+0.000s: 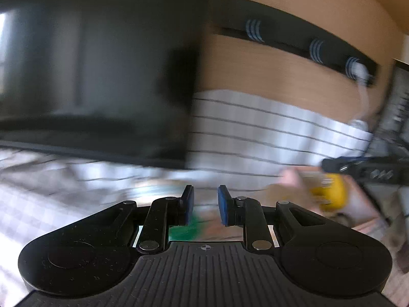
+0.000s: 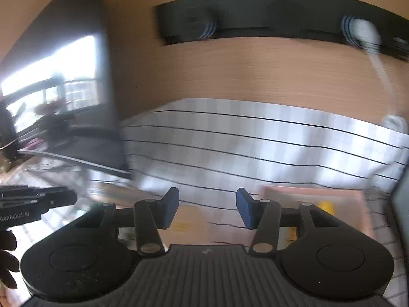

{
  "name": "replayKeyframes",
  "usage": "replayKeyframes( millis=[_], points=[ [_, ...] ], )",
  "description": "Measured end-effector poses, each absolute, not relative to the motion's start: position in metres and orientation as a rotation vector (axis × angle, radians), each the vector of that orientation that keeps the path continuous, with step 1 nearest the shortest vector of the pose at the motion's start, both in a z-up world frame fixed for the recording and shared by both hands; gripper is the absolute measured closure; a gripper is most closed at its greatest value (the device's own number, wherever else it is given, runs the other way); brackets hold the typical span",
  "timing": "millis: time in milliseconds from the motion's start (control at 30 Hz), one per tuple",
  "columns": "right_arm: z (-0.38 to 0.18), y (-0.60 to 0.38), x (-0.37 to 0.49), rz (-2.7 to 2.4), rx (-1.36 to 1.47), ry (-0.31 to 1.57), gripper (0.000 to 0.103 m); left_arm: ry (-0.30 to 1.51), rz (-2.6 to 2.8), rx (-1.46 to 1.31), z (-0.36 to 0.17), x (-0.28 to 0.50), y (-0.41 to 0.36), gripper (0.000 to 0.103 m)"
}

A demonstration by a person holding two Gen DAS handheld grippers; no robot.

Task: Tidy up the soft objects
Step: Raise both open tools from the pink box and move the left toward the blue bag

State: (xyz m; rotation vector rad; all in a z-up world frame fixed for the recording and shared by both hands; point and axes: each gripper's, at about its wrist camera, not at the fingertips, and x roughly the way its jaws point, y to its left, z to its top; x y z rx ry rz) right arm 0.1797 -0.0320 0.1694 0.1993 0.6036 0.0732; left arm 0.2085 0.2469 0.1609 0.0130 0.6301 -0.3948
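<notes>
My left gripper hangs above checked bedding, its blue pads a narrow gap apart with nothing between them. A blurred green thing lies under its fingers. A striped white pillow leans against the wooden headboard ahead. At the right a blurred yellow soft thing sits by a hand. My right gripper stands open and empty in front of the same pillow. Below it is a pinkish box with something yellow in it.
A large dark screen stands at the left, also seen in the right wrist view. A black socket strip runs along the headboard, with a white plug and cable. Both views are motion-blurred.
</notes>
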Motion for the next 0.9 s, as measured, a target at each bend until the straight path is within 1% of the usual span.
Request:
replayKeyframes(
  millis=[133, 233, 367, 533, 600, 733, 900],
  points=[
    [0.173, 0.021, 0.191, 0.155, 0.173, 0.623, 0.054, 0.650, -0.267, -0.027, 0.156, 0.207, 0.318, 0.080],
    [0.172, 0.051, 0.193, 0.191, 0.130, 0.647, 0.054, 0.673, -0.260, -0.052, 0.149, 0.211, 0.335, 0.080],
    [0.168, 0.072, 0.191, 0.199, 0.074, 0.673, 0.054, 0.670, -0.336, 0.022, 0.137, 0.211, 0.310, 0.080],
    [0.156, 0.068, 0.178, 0.172, 0.049, 0.712, 0.054, 0.575, -0.348, 0.417, 0.108, 0.190, 0.250, 0.077],
    [0.150, 0.060, 0.173, 0.166, 0.064, 0.736, 0.054, 0.582, -0.346, 0.530, 0.093, 0.188, 0.235, 0.075],
    [0.134, 0.050, 0.168, 0.152, 0.110, 0.781, 0.054, 0.612, -0.319, 0.664, 0.070, 0.191, 0.225, 0.075],
    [0.124, 0.046, 0.162, 0.147, 0.139, 0.802, 0.054, 0.548, -0.242, 0.732, 0.069, 0.194, 0.236, 0.075]
  ],
)
